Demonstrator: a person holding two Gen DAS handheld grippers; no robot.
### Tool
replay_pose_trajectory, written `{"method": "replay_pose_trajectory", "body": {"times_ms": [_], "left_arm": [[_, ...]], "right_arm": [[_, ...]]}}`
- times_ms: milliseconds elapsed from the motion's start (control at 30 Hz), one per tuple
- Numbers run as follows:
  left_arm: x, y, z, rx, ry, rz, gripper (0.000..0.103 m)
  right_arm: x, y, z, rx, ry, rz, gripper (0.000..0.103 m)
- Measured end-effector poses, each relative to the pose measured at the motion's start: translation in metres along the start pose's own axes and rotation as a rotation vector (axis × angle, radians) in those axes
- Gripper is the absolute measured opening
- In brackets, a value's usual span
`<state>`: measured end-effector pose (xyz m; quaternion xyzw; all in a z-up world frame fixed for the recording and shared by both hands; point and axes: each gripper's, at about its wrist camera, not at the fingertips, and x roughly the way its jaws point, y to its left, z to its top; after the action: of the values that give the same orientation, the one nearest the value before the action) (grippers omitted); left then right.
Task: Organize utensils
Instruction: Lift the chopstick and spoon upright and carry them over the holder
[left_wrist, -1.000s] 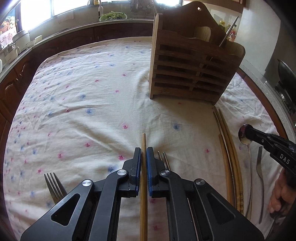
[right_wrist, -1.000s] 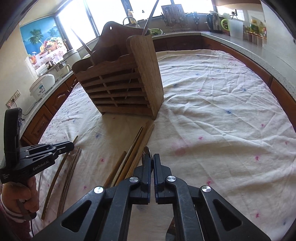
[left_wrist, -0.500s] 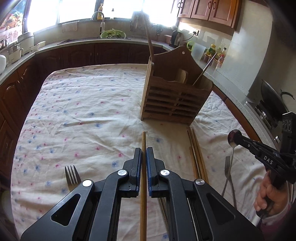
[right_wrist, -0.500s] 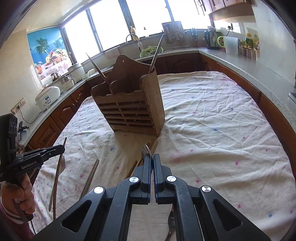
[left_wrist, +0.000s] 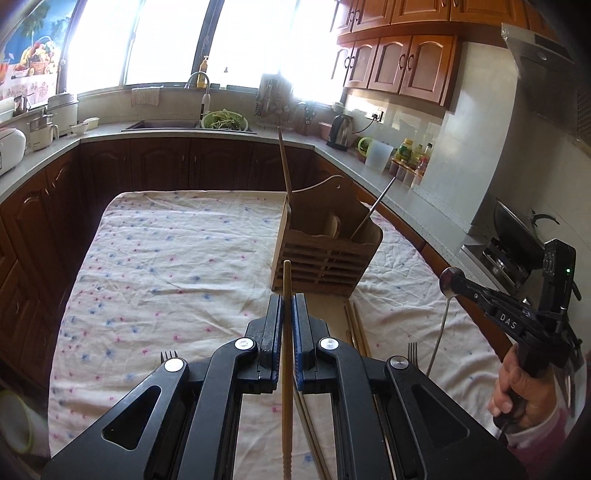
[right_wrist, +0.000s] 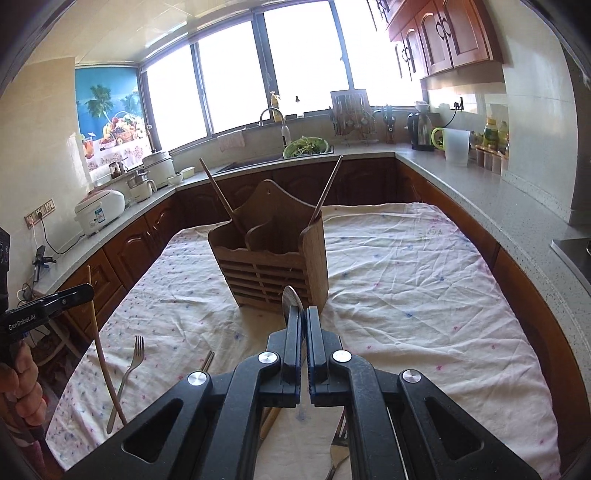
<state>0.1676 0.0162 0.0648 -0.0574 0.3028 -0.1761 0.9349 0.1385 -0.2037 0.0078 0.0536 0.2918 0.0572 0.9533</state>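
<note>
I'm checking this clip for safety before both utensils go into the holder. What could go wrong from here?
1. The left gripper pinches the long wooden chopstick partway along, so it could pivot or slip on insertion.
2. The right gripper holds the metal spoon by a thin edge; it may twist loose.
3. The slatted wooden utensil holder stands loose on wrinkled floral cloth; a nudge might tip it.

Spoon (right_wrist: 290, 297) handle behind tongs
</note>
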Motion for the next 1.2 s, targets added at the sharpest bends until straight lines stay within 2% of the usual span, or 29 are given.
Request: {"method": "replay_pose_trajectory", "body": {"times_ms": [633,867,1200], "left_arm": [[-0.012,-0.002,0.029,-0.011,-0.098,-0.013,0.004],[-0.008,-0.006,0.063,-0.011,-0.168,-0.02,0.004],[0.008,-0.011,0.133,-0.01,-0.308,-0.021,0.004]], "right_arm": [[-0.003,-0.001,0.02,-0.005,-0.094,-0.042,0.002],[0.008,-0.003,0.044,-0.012,-0.157,-0.071,0.002],[0.03,-0.006,0.102,-0.023,-0.302,-0.137,0.002]]}}
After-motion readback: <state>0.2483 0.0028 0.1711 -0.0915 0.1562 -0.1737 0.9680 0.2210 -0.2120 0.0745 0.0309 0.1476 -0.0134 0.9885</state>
